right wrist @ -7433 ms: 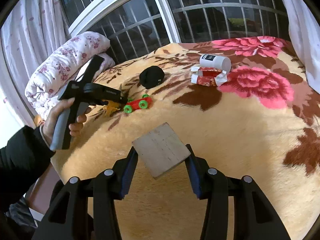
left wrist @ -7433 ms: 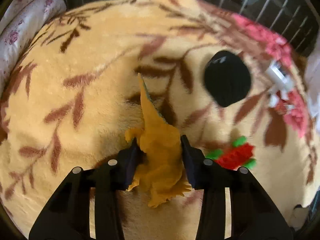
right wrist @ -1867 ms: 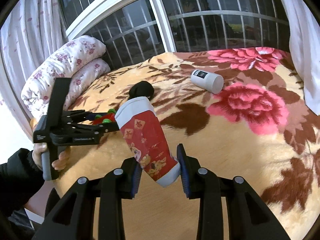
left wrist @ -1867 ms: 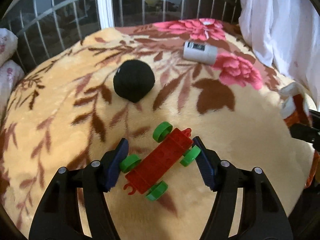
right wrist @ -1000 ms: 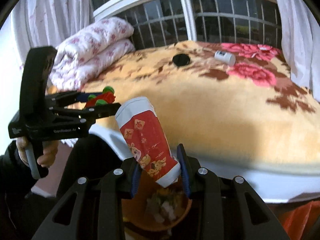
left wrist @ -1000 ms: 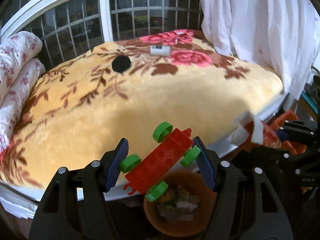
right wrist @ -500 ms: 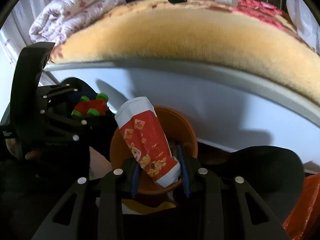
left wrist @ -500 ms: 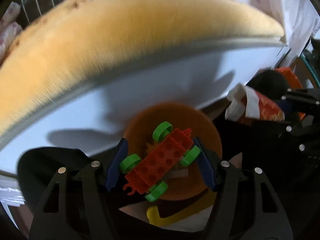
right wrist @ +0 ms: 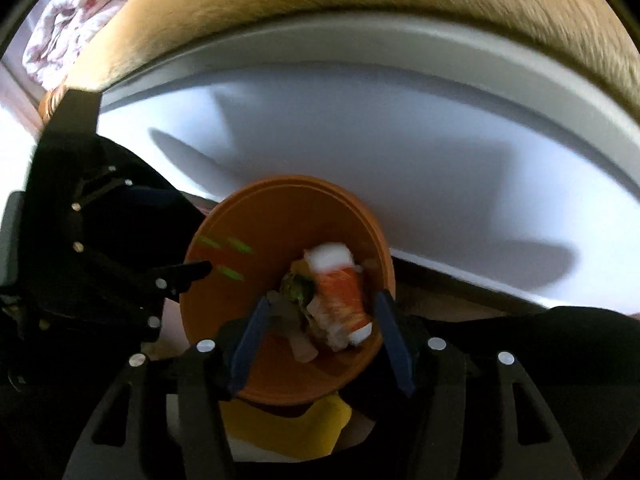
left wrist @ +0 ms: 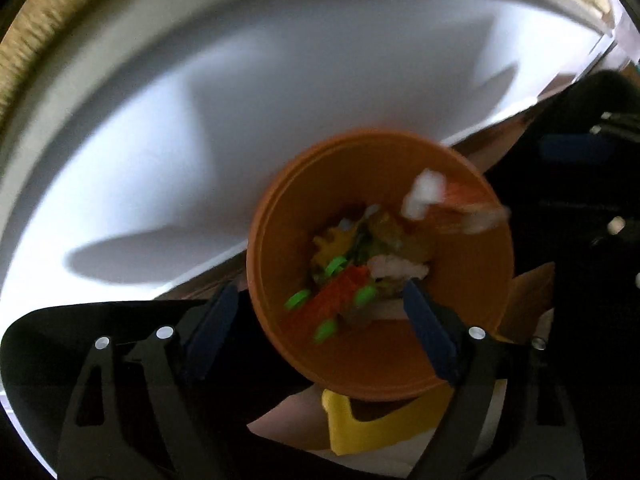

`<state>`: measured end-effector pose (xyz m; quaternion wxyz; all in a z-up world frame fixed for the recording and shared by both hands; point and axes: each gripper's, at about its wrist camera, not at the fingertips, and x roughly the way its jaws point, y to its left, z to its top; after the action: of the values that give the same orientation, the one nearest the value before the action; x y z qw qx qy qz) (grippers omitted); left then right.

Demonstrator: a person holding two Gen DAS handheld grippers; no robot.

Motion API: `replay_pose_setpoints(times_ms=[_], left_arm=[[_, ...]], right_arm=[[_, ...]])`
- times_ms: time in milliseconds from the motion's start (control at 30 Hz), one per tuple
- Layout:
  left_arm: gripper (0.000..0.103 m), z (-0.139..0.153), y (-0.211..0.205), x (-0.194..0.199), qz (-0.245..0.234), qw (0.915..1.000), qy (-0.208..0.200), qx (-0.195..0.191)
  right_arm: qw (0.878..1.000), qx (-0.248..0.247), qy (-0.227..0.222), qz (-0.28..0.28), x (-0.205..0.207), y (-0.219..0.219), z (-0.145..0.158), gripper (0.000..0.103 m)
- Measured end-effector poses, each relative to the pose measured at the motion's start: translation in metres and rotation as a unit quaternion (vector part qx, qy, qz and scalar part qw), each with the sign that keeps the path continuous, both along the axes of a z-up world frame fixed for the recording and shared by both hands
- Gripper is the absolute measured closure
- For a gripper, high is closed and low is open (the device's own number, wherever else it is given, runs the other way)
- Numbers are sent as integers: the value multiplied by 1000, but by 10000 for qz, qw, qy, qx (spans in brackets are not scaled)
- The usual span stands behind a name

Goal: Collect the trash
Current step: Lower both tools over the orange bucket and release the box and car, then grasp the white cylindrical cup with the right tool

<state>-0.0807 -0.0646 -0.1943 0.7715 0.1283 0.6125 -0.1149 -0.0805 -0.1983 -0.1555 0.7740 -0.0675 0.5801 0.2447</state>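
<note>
A: Both dropping into the orange bin (left wrist: 280, 216) beside the bed (right wrist: 400, 152). Left hand-held gripper (left wrist: 320, 320) has just been opening, released; red toy car (left wrist: 332, 300) with green wheels is blurred, falling clear of the pads, inside the bin mouth.

B: Right one?

A: Right hand-held gripper (right wrist: 316, 336) has just been opening too. Red paper cup (right wrist: 340, 296) sits between the jaws but looks loose, blurred, already over the bin's trash. I'd call it let go.

B: Tips for the step?

A: Keep both pointed down over the bin centre, jaws wide till each item is clear. Cup is near the rim, could bounce out. Keep the two grippers apart.
</note>
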Motion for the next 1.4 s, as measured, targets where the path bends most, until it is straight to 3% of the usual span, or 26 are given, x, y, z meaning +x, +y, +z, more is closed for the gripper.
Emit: replay_pose_setpoints(times_ms=[167,333,467,567,733,867,1033,1167,1300,1400], left_arm=[[20,12,6,-4,-26,9997,54,-228],[20,72,23,-3,-41,9962,-169,-857],[20,154,35,6,7,9825,-1109,-1494],[13,199,43,25,215,9683,-1918,-1587],[13,232,50,90,937,9474,-2612,-1597],[13,222,49,138,1277,9465,-2588,-1447],[13,201,42,186,1337,9556,-2454,-938],[13,184,42,204,1359,9601,-2315,-784],[13,165,44,214,1363,9661,-1997,-901],[13,160,41,213,1304,9675,-1974,-893]], right_arm=[[9998,173,-55,-64,-6,-18,27,47],[9977,445,-472,219,-7,-28,91,47],[9917,724,-1011,343,21,-36,154,45],[9851,806,-1496,272,67,-38,195,42],[9753,616,-2115,159,161,-30,239,42],[9698,191,-2418,236,243,-14,259,34],[9712,-417,-2293,499,319,10,251,33],[9692,-932,-2134,801,372,28,228,33],[9649,-1399,-1851,1228,413,45,200,31],[9621,-1663,-1668,1377,437,52,182,30]])
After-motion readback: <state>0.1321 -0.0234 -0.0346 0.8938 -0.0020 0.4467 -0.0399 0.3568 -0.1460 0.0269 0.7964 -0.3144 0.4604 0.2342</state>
